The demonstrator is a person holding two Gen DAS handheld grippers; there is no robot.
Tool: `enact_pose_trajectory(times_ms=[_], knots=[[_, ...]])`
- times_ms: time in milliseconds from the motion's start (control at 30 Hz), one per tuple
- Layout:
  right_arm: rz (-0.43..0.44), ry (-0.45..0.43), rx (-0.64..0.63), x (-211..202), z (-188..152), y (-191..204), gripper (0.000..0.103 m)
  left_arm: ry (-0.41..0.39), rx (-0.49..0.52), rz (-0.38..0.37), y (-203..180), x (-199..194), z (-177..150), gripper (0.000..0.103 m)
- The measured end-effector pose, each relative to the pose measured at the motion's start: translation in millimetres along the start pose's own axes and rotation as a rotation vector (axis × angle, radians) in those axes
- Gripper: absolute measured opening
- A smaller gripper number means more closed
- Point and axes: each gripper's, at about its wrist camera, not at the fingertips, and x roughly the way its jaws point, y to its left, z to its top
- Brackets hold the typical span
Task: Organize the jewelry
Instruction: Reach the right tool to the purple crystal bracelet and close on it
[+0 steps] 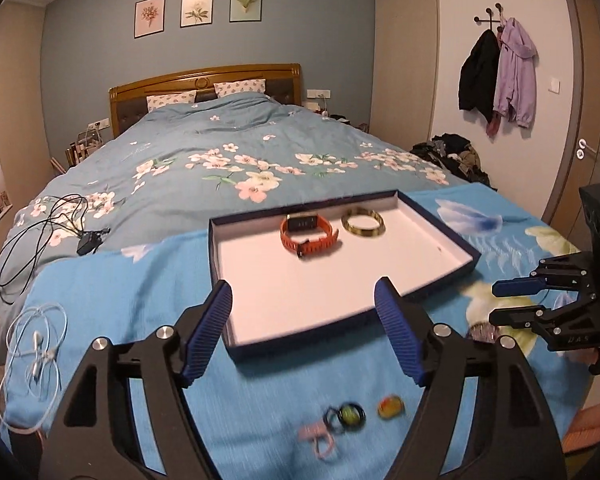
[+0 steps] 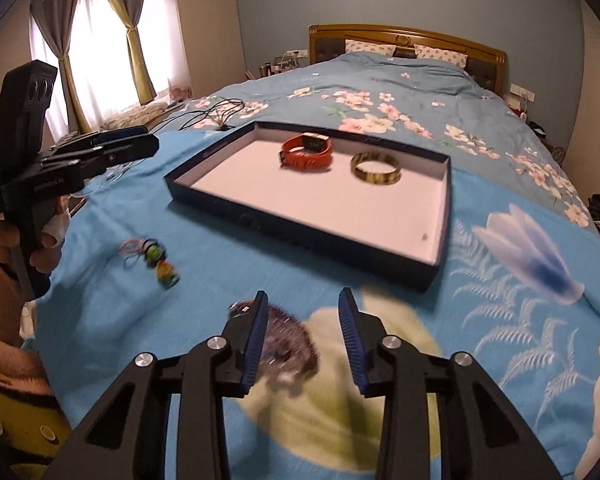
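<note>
A shallow dark-blue box tray [image 1: 440, 236] [image 2: 440, 216] with a white floor lies on the bed. In it are an orange watch band [image 1: 309, 235] [image 2: 307, 153] and a gold bangle [image 1: 362, 222] [image 2: 375, 168]. My left gripper [image 1: 303, 304] is open above the tray's near edge. Below it on the blue cloth lie a pink hair tie [image 1: 319, 438], a dark ring with a green stone [image 1: 347, 414] [image 2: 153, 252] and a yellow-orange trinket [image 1: 390, 406] [image 2: 167, 273]. My right gripper [image 2: 303, 316] [image 1: 496, 300] is open over a blurred purple beaded bracelet [image 2: 288, 330] [image 1: 482, 332].
A black charger cable [image 1: 40, 228] and a white earphone cable [image 1: 36, 344] lie at the left of the bed. The wooden headboard [image 1: 204, 80] is at the far end. Coats hang on the right wall [image 1: 496, 76]. Curtains [image 2: 100, 40] cover the window.
</note>
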Motion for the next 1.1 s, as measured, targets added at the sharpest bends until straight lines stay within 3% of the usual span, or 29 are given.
enact_pose_trajectory(times_ms=[133,467,600,1100], knots=[[0.024,0.009,-0.004,1.4,-6.6,8.4,0.029,0.016,-0.021,-0.011,-2.1,-5.9,-17.2,0.073],[-0.014,0.045,-0.006,17.2,-13.3,12.9,0.029,0.037,-0.045,0.016,-3.2,-11.0,-34.6,0.073],[-0.029,0.038,-0.017,14.6,-13.1,15.0,0.021,0.045,-0.04,0.011,-5.8,-11.3,-37.4,0.073],[0.056,-0.071,0.062,-24.7,-6.4,3.7,0.02,0.045,-0.005,-0.017,-14.1,-24.9,-48.5,0.073]])
